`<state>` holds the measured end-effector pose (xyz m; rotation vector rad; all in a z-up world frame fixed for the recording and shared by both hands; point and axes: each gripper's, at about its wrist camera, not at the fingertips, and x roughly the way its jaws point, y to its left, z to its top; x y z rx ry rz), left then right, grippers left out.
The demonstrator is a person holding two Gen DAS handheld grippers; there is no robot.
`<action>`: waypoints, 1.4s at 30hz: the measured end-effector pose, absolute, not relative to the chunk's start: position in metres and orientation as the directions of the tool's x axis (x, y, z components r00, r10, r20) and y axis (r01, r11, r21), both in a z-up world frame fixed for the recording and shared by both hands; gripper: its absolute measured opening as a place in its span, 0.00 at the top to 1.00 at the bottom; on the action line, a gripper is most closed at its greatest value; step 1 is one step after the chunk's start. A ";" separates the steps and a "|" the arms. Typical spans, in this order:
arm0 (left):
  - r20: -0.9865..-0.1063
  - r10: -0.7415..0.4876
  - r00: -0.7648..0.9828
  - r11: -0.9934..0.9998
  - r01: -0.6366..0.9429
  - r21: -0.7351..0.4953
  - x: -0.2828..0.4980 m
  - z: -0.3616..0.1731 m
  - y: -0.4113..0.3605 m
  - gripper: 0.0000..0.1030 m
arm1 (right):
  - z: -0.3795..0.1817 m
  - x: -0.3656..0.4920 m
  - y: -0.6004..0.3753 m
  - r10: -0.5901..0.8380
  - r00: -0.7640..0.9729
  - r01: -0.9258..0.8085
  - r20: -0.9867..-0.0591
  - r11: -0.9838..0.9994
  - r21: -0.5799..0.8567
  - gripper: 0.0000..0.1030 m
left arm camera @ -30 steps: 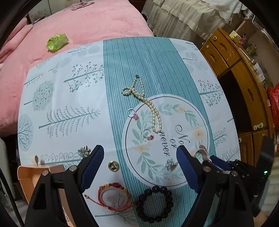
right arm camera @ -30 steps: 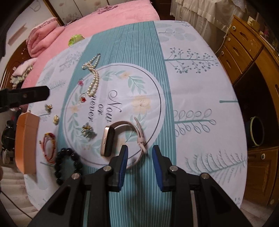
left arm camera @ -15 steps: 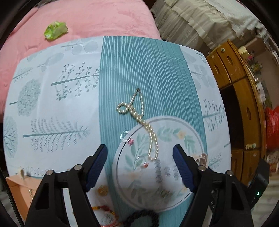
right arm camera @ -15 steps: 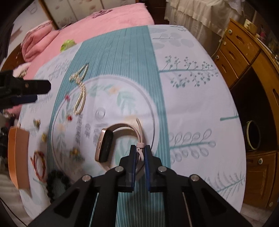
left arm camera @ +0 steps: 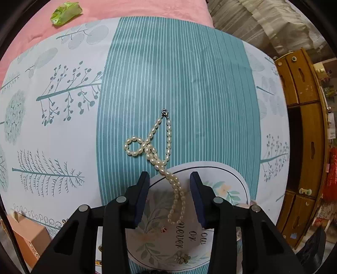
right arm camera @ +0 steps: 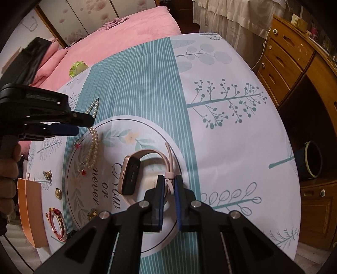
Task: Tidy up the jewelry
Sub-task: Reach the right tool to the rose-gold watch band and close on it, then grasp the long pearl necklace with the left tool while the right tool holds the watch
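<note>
A pearl necklace (left arm camera: 160, 156) lies in a loop on the teal striped tablecloth; it also shows in the right wrist view (right arm camera: 93, 137). My left gripper (left arm camera: 169, 185) is open, its jaws either side of the necklace's lower strand. My right gripper (right arm camera: 168, 185) is shut on the pink strap of a smartwatch (right arm camera: 130, 177) with a rose-gold case, lying on the round floral print. Two rings with red stones (right arm camera: 81, 166), small gold brooches (right arm camera: 58, 192), a red cord bracelet (right arm camera: 55, 223) and an orange box (right arm camera: 29, 210) sit at the left.
A pink bed (right arm camera: 126, 35) with a green wrapper (left arm camera: 65, 12) lies beyond the table. Wooden drawers (right arm camera: 290, 57) stand to the right, with a dark bucket (right arm camera: 309, 160) on the floor. The left gripper's body (right arm camera: 38, 111) reaches over the table's left side.
My left gripper moved forward over the pearl necklace and its jaws narrowed around the strand. My right gripper closed from open onto the watch strap and stayed shut.
</note>
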<state>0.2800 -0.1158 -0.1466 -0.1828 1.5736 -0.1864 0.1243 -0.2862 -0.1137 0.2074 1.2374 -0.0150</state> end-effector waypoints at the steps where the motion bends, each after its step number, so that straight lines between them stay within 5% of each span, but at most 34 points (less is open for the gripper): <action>1: -0.974 -0.227 -0.014 0.974 -0.002 -0.227 0.281 -0.148 -0.117 0.64 | -0.114 0.124 -0.287 0.104 0.329 0.124 -0.939 0.980 0.153 0.92; 7: -0.983 -0.182 -0.027 0.983 -0.041 -0.181 0.288 -0.154 -0.125 0.69 | -0.116 0.124 -0.290 0.106 0.323 0.130 -0.940 0.979 0.155 0.92; 12: -0.997 -0.067 -0.031 0.997 -0.043 -0.066 0.293 -0.156 -0.139 0.89 | -0.118 0.123 -0.295 0.098 0.317 0.151 -0.944 0.977 0.152 0.92; 17: -0.998 -0.046 -0.030 0.998 -0.051 -0.044 0.295 -0.158 -0.141 0.96 | -0.119 0.119 -0.301 0.098 0.317 0.164 -0.943 0.974 0.157 0.91; 25: -0.994 -0.110 0.024 0.993 -0.045 -0.111 0.283 -0.136 -0.132 0.97 | -0.113 0.113 -0.302 0.109 0.324 0.170 -0.940 0.971 0.171 0.91; 42: -0.958 -0.212 0.195 0.977 0.030 -0.211 0.215 0.001 -0.065 0.97 | -0.045 0.088 -0.281 0.157 0.414 0.066 -0.896 0.977 0.202 0.91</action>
